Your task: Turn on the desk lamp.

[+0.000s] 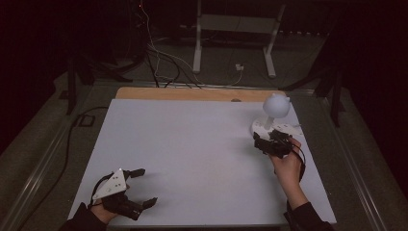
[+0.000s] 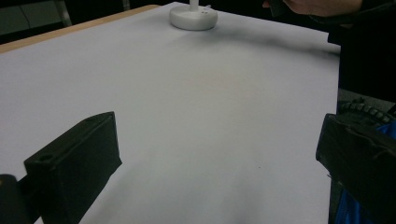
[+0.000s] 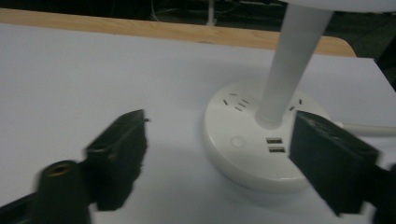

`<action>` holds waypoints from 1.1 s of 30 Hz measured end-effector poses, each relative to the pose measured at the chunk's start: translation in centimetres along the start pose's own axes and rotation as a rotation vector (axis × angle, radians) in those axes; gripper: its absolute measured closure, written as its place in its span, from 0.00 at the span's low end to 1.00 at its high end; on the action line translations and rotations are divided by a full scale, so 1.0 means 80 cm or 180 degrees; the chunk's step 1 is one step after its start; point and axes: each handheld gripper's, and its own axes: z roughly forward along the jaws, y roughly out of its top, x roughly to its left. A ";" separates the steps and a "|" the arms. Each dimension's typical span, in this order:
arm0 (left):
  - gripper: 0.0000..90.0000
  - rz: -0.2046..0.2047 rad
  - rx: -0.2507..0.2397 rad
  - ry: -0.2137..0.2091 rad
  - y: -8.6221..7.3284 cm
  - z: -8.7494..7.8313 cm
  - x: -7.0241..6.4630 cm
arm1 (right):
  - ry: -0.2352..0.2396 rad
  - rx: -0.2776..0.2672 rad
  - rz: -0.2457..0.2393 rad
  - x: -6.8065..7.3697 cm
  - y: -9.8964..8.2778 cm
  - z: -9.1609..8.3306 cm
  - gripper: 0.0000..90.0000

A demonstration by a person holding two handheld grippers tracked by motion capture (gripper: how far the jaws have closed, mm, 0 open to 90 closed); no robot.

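Note:
A white desk lamp (image 1: 275,109) with a round head stands on the white tabletop (image 1: 192,154) at the right. Its round base (image 3: 252,140) carries sockets, two USB ports and a small button, and a white stem (image 3: 287,60) rises from it. My right gripper (image 1: 273,142) is open just in front of the base, one jaw at the base's right edge and the other off to its left. My left gripper (image 1: 142,186) rests open at the near left of the table, nothing between its jaws. The lamp base (image 2: 193,17) is far across the table from it.
A wooden strip (image 1: 192,94) edges the table's far side. Beyond it are cables (image 1: 163,62) on the floor and a white frame stand (image 1: 235,29). A white cord (image 3: 369,128) leaves the lamp base to the right. The room around is dark.

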 end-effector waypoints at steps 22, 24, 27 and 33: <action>0.00 -0.0007 0.0017 -0.0003 0.000 0.001 0.001 | -0.0243 0.0218 0.0086 -0.010 0.001 0.019 1.00; 0.00 -0.0006 0.0020 -0.0002 0.000 0.000 0.001 | -0.0242 0.0248 0.0059 -0.009 0.001 0.025 1.00; 0.00 -0.0020 0.0009 -0.0001 0.000 0.000 0.001 | -0.0237 0.0290 0.0012 -0.006 0.001 0.030 1.00; 0.00 -0.0020 0.0007 0.0001 0.000 0.000 0.001 | -0.0268 0.0289 -0.0033 -0.006 0.002 0.041 1.00</action>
